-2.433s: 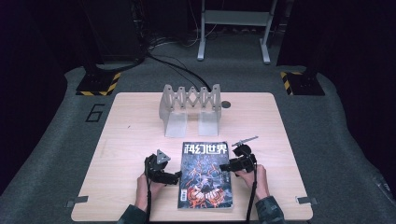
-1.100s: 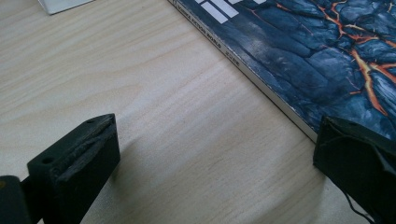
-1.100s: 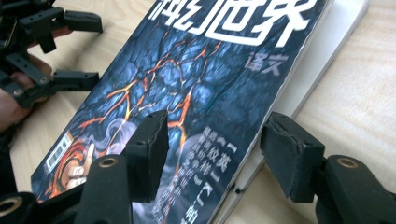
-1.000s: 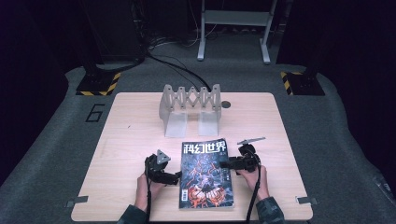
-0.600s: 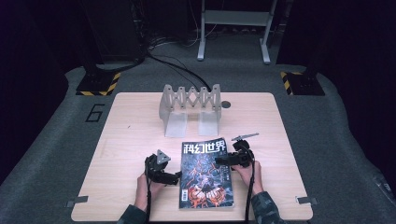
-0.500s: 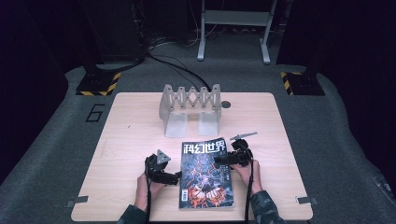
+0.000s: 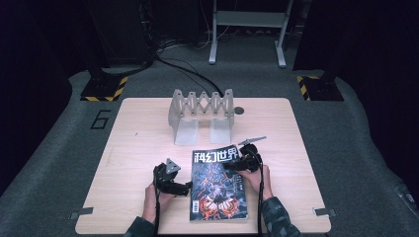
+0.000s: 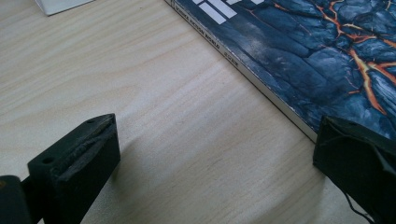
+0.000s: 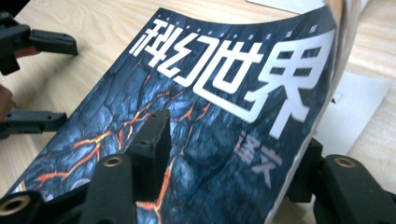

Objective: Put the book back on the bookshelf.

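**Magazine edge lifted at the near side of the table**

A magazine (image 7: 218,185) is seen lying on the table (image 7: 133,128), close to the near edge and a little right of its middle, cover up, with large white characters across the top and orange cracks over dark blue rock below. Its right edge is raised off the wood and curled, as shown in the right gripper view, where the cover (image 9: 224,116) bows upward toward the camera.

The right gripper (image 7: 236,164) is placed at the magazine's upper right part. One jaw is laid over the cover, the other is set outside and under the lifted edge, so the pages are caught between them. The jaws have just been closing and are now about half shut; whether the pads are pressing the paper cannot be told.

The left gripper (image 7: 184,186) is held just beside the magazine's left edge, low over the wood. Its jaws are spread wide, with nothing gripped: bare table between them in the left gripper view, one jaw over the wood, the other beside the spine (image 8: 261,84).

Toward the far edge, a grey rack (image 7: 200,112) is stood upright, well apart from both grippers.
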